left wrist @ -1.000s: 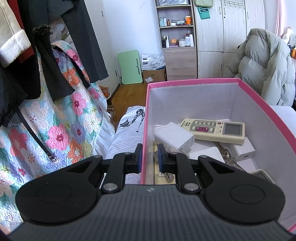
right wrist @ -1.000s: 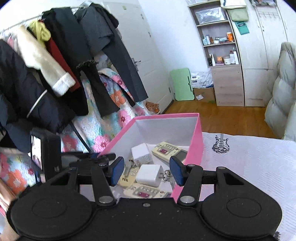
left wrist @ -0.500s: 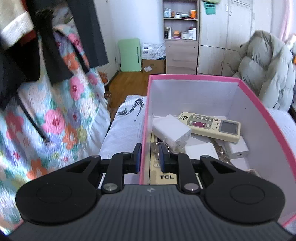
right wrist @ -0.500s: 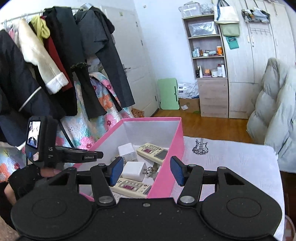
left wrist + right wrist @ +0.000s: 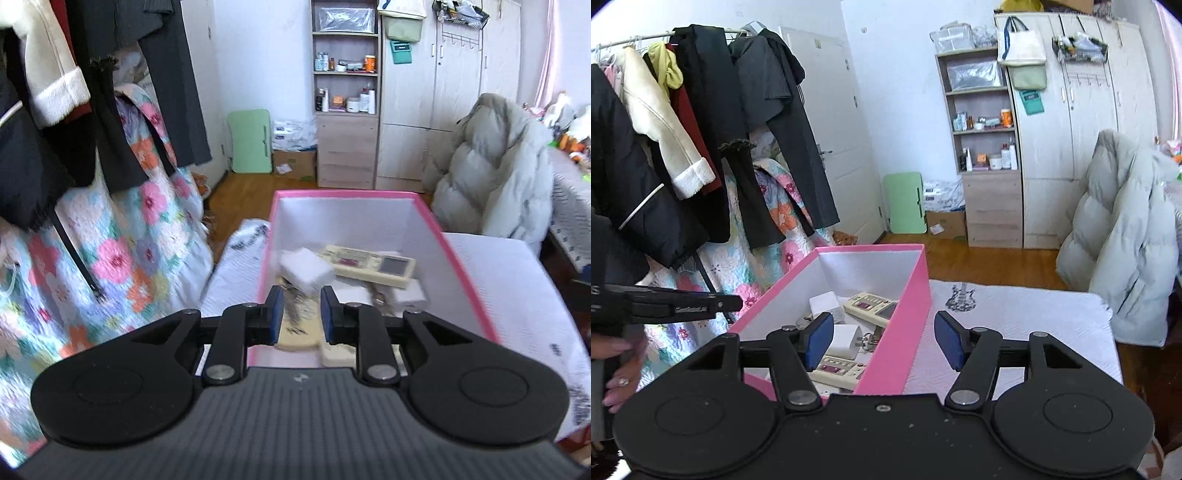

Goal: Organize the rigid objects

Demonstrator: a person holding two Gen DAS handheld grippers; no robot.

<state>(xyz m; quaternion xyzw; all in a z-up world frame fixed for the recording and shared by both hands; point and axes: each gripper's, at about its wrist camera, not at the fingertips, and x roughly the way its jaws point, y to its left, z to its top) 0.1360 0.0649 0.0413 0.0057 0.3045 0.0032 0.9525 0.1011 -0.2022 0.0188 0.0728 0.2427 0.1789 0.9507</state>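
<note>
The left gripper [image 5: 298,314] has its fingers parted a little over the pink box [image 5: 463,258], holding nothing. The right gripper [image 5: 883,345] gapes wide, empty, straddling the box's right wall. Inside lie remote controls [image 5: 369,263], white chargers [image 5: 306,269] and, seemingly, keys.

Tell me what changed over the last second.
The left gripper let go of the pink box's left wall, opened slightly and pulled back and up. The right gripper backed away too, still open and empty. The remotes and chargers stayed in the box.
</note>
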